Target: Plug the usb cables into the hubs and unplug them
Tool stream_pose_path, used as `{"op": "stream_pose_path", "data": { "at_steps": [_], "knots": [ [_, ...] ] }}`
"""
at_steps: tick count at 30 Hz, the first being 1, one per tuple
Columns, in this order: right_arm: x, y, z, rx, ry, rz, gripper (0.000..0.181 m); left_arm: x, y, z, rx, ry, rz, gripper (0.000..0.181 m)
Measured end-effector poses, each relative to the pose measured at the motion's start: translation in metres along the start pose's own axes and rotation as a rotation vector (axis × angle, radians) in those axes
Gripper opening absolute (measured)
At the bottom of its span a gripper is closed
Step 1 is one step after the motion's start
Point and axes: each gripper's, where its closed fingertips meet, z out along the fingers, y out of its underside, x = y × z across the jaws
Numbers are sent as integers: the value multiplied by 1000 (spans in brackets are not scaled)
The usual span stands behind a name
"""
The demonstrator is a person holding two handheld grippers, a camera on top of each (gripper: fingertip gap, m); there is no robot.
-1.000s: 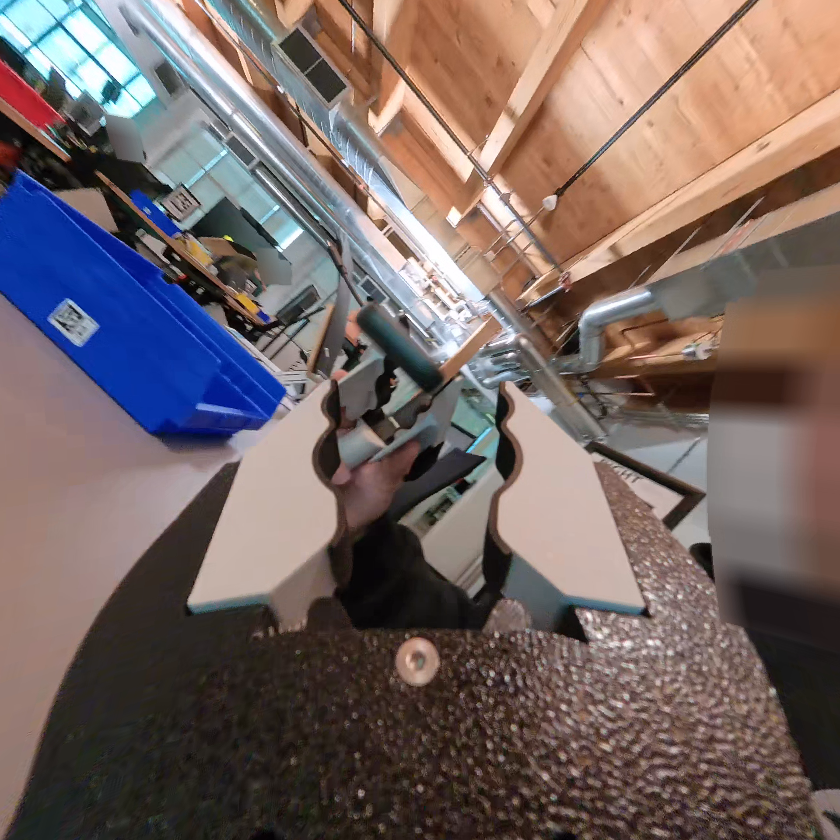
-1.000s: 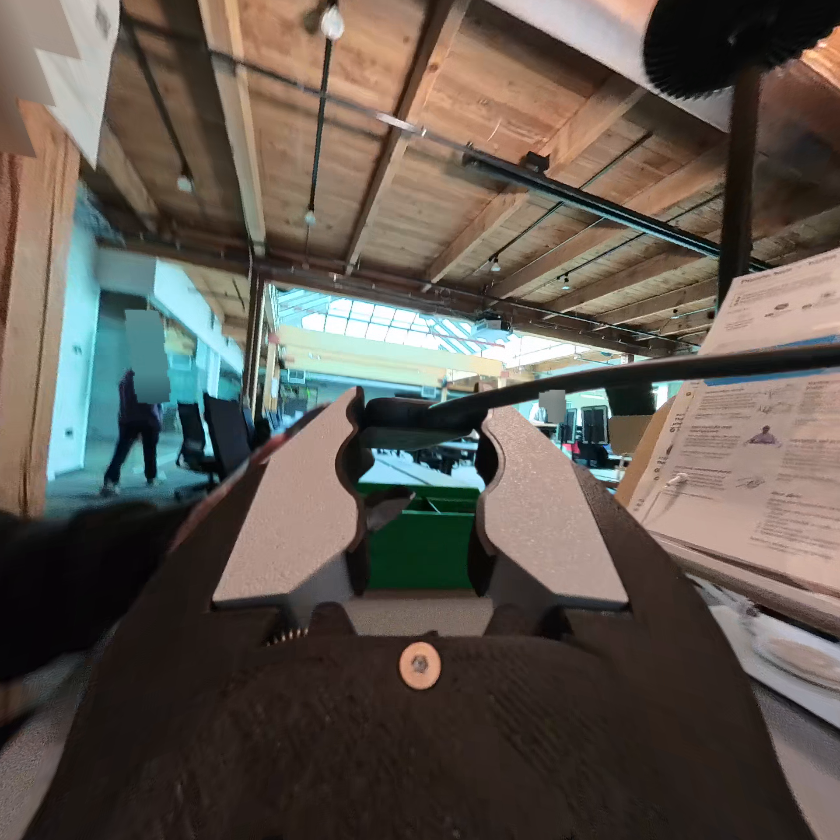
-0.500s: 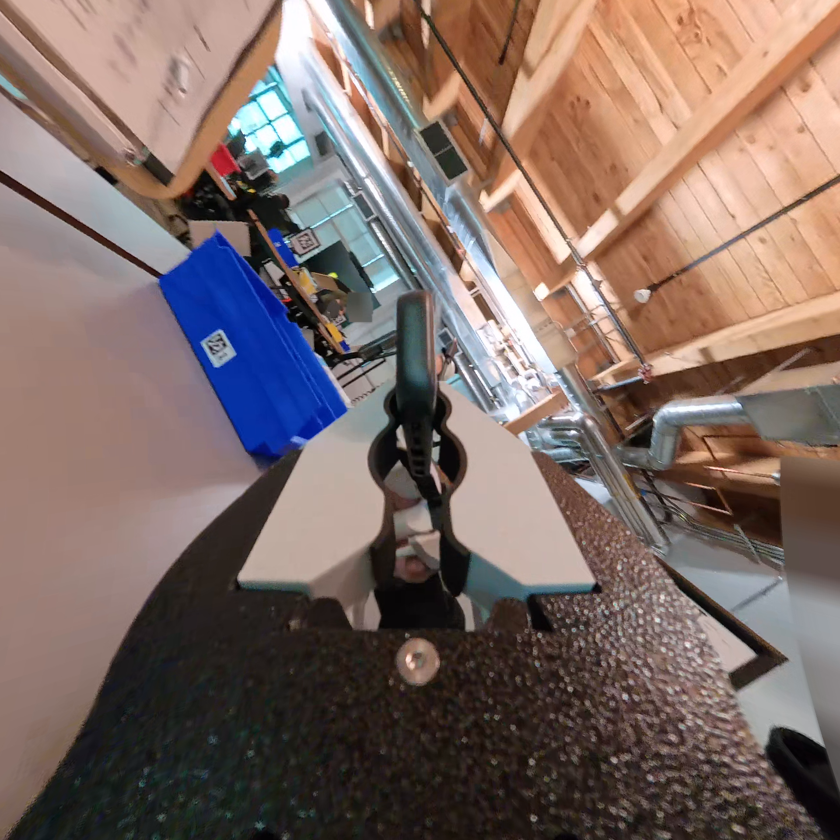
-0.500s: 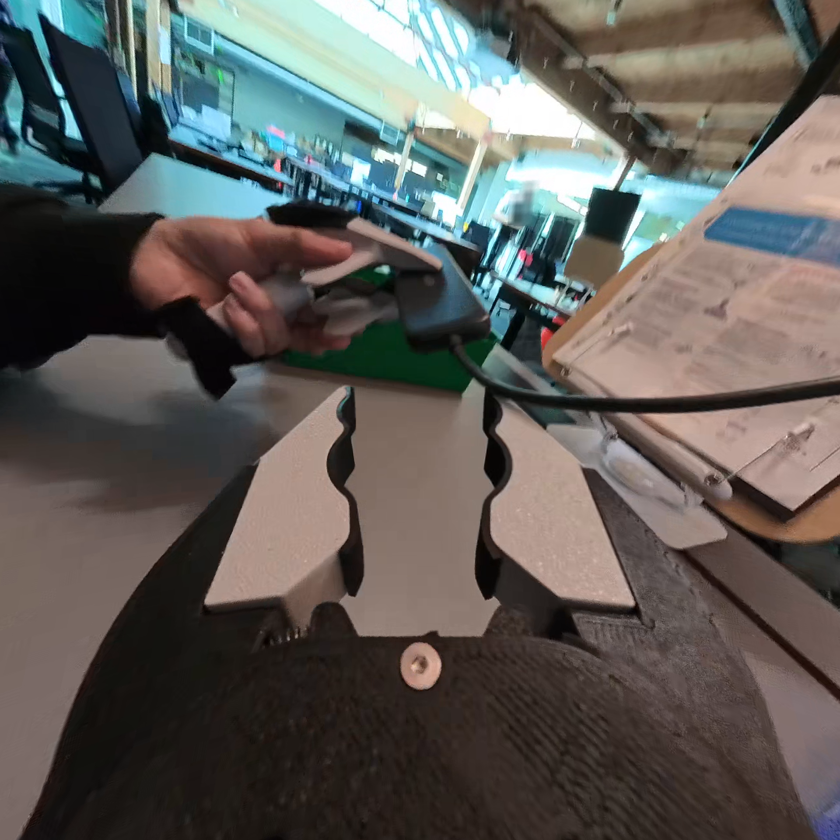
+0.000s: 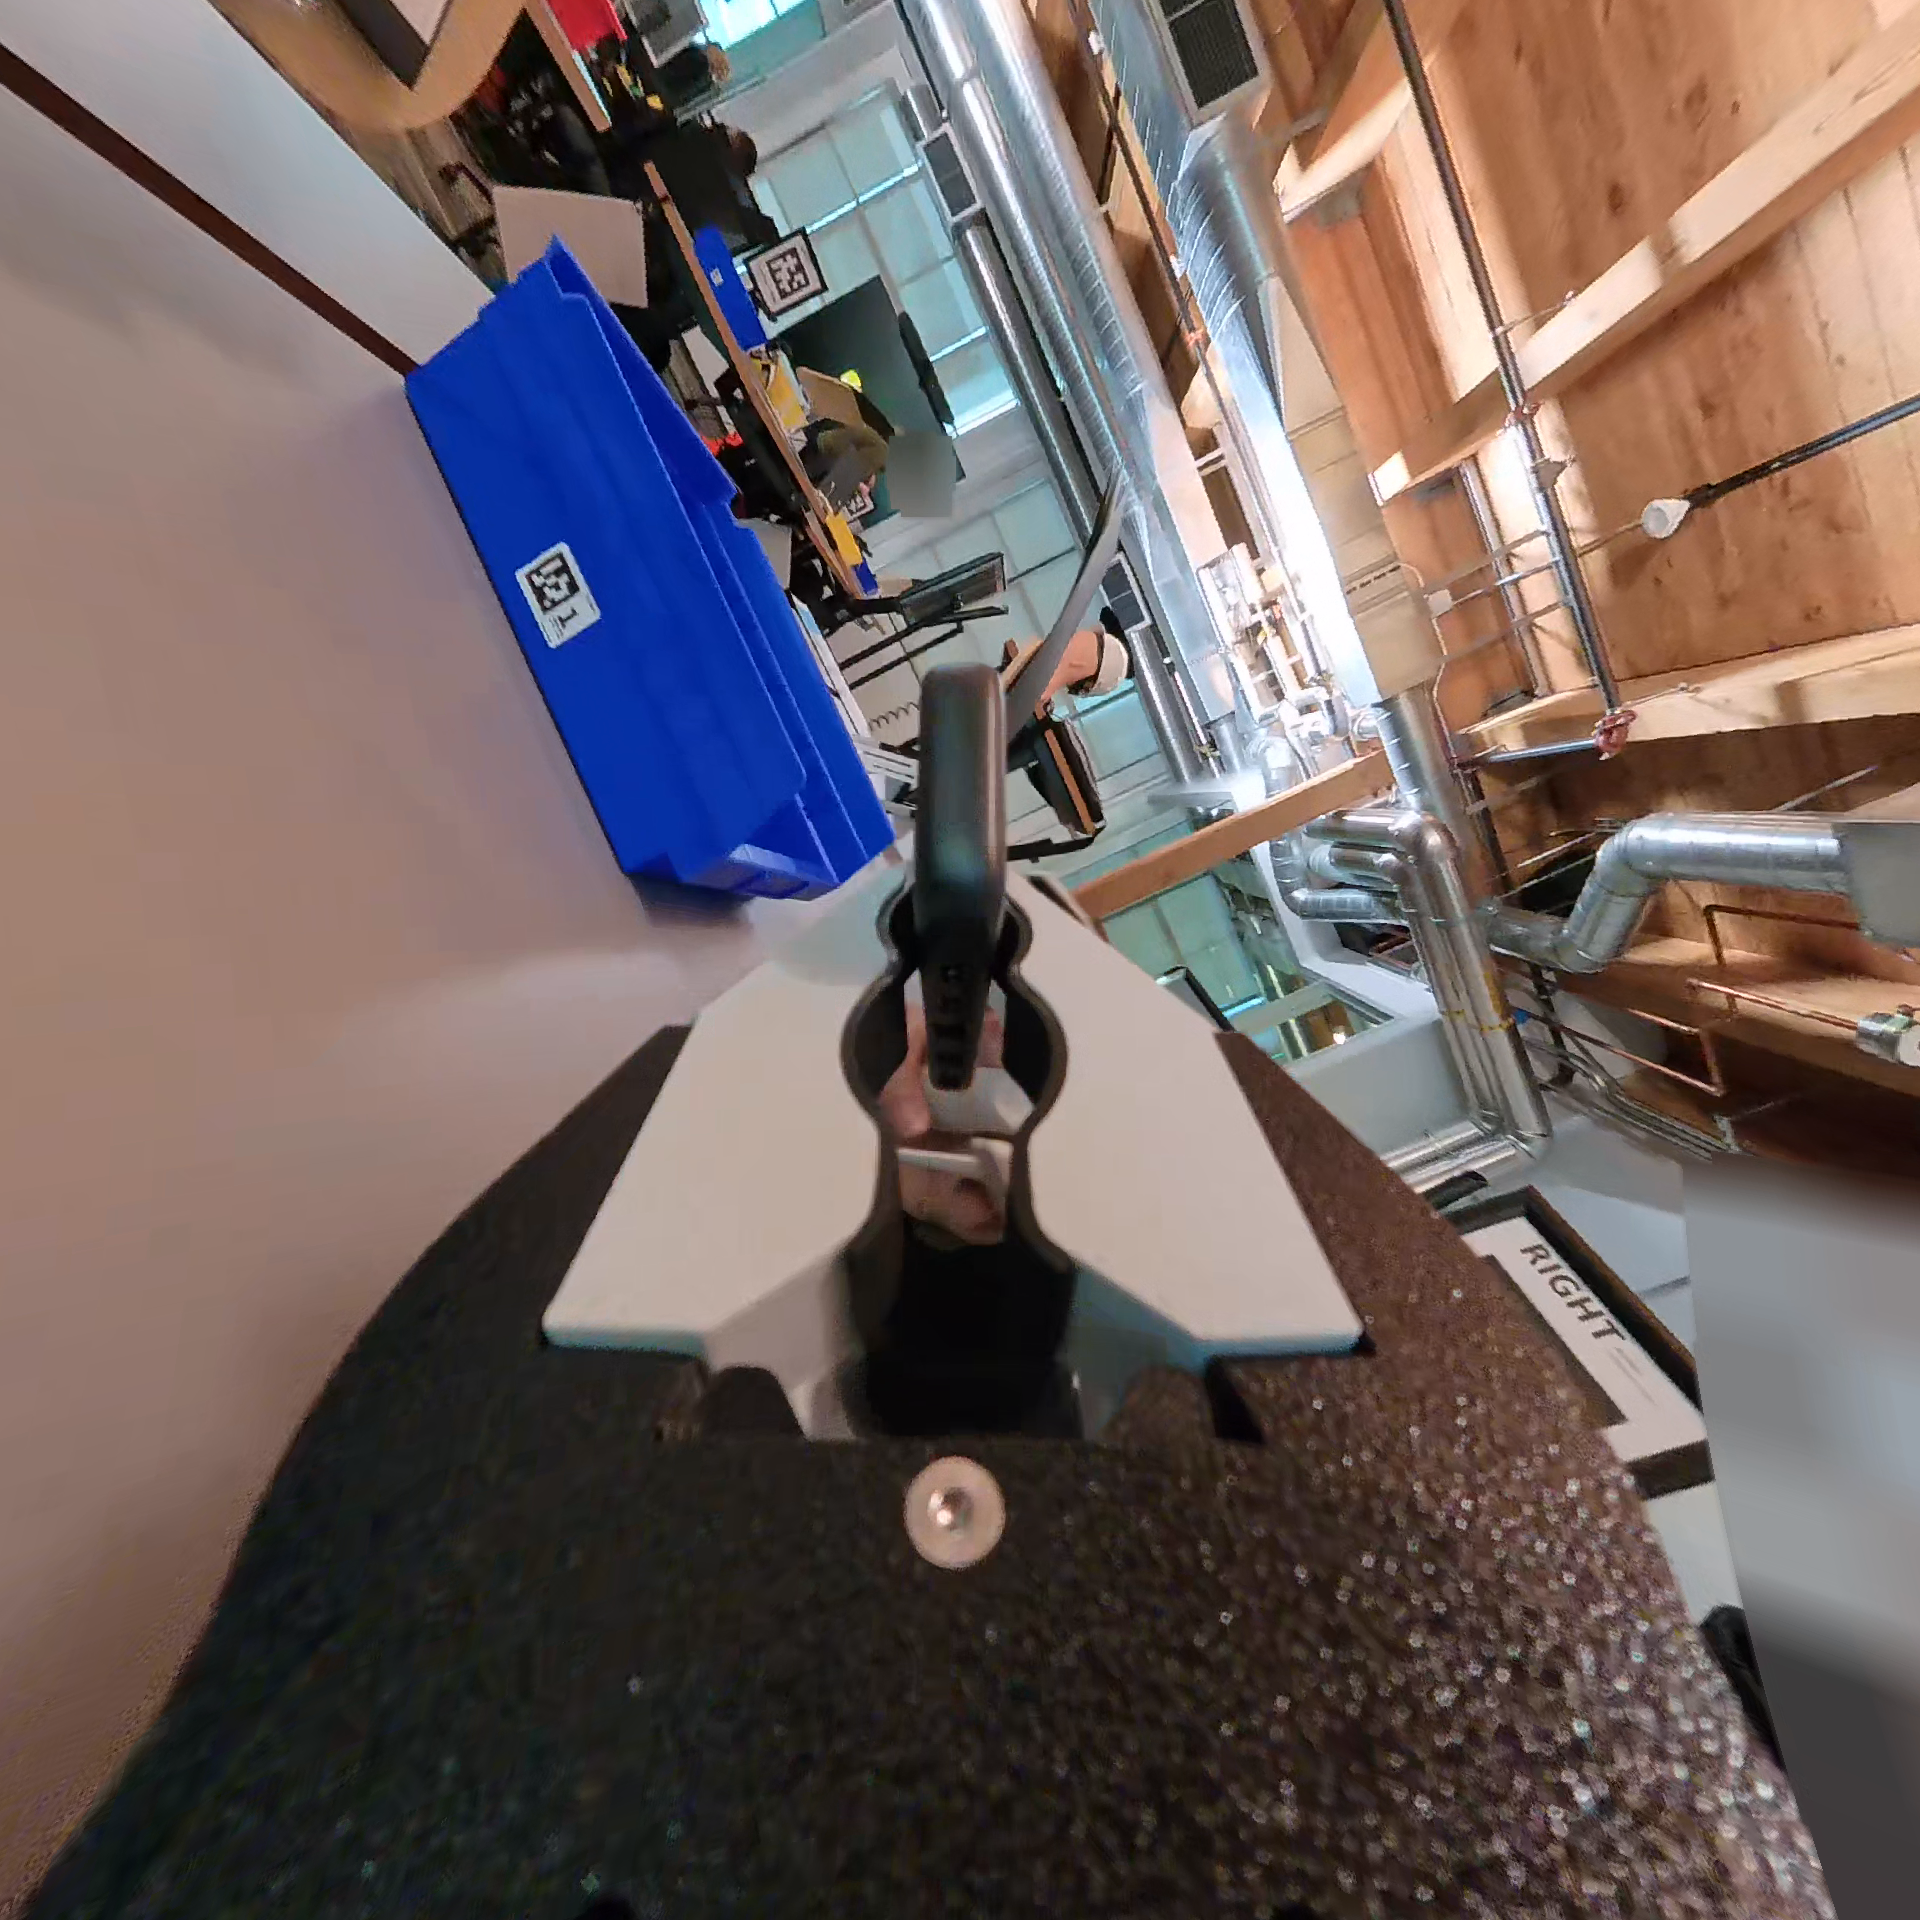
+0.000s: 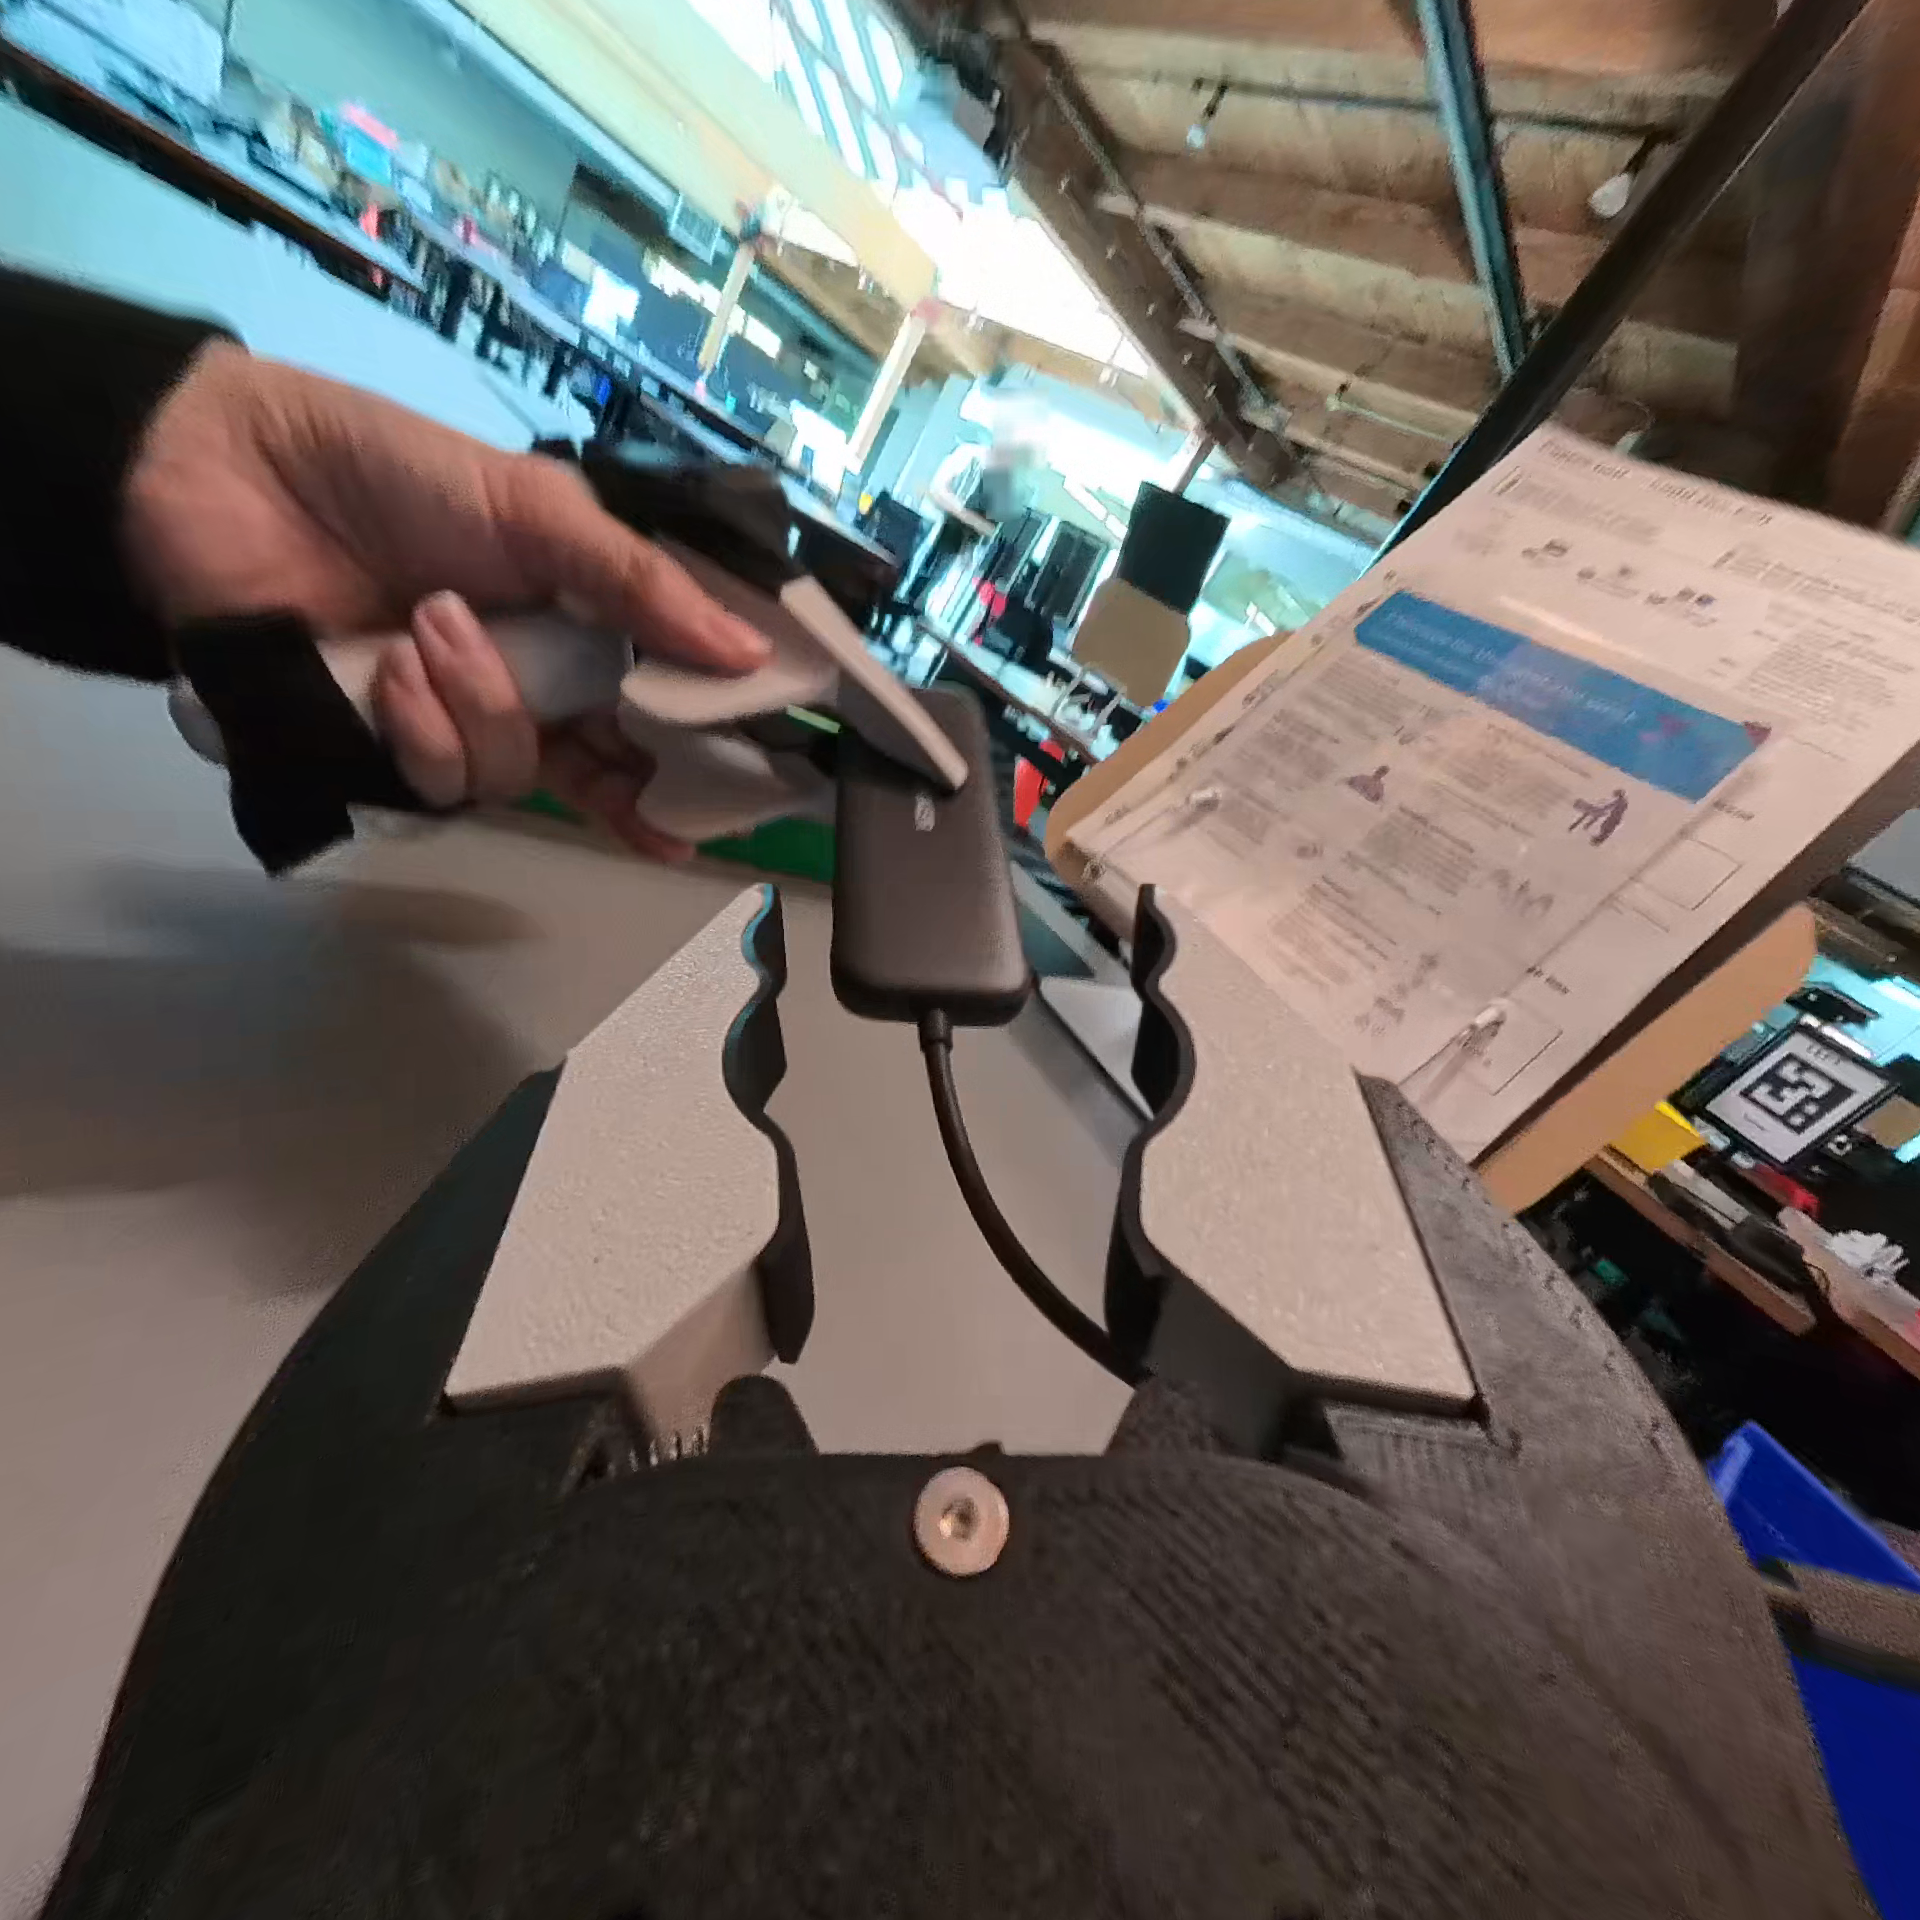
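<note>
With the left hand-held gripper (image 5: 961, 914) clamped on the hub (image 6: 920, 883), keep it level while the right hand-held gripper (image 6: 956, 945), fingers apart, takes its cable (image 6: 987, 1195).

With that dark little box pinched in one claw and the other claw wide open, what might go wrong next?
The left gripper pinches the hub only near one end, so it may twist or slip when pushed. The hub's own cable hangs between the open fingers of the right gripper, which may snag or clamp it by mistake. The hub is held above the table, so a slip would likely drop it.
</note>
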Motion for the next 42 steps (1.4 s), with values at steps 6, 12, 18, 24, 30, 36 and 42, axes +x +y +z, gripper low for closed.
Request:
{"op": "stream_pose_path", "data": {
  "at_steps": [6, 12, 18, 24, 30, 36, 42],
  "knots": [
    [-2, 14, 1, 7, -32, 69, 50, 1, 6, 5, -37, 31, -49, 9],
    [-8, 11, 1, 57, -93, 205, 42, 3, 8, 7, -60, 55, -60, 9],
    [-13, 11, 5, 62, -100, 239, 45, 6, 12, 9, -82, 59, -53, 9],
    [-12, 12, 7, 56, -67, 241, 45, 4, 8, 10, -46, 51, -79, 9],
    [-10, 10, 11, 45, -14, 246, 45, 5, 2, 11, -7, 42, -66, 9],
    [-2, 9, 9, 38, 47, 271, 45, 4, -5, 10, 25, -61, 149, 15],
    [29, 14, -4, 96, 169, 445, 45, 29, -34, -41, 82, -321, 681, 26]
  ]
}}
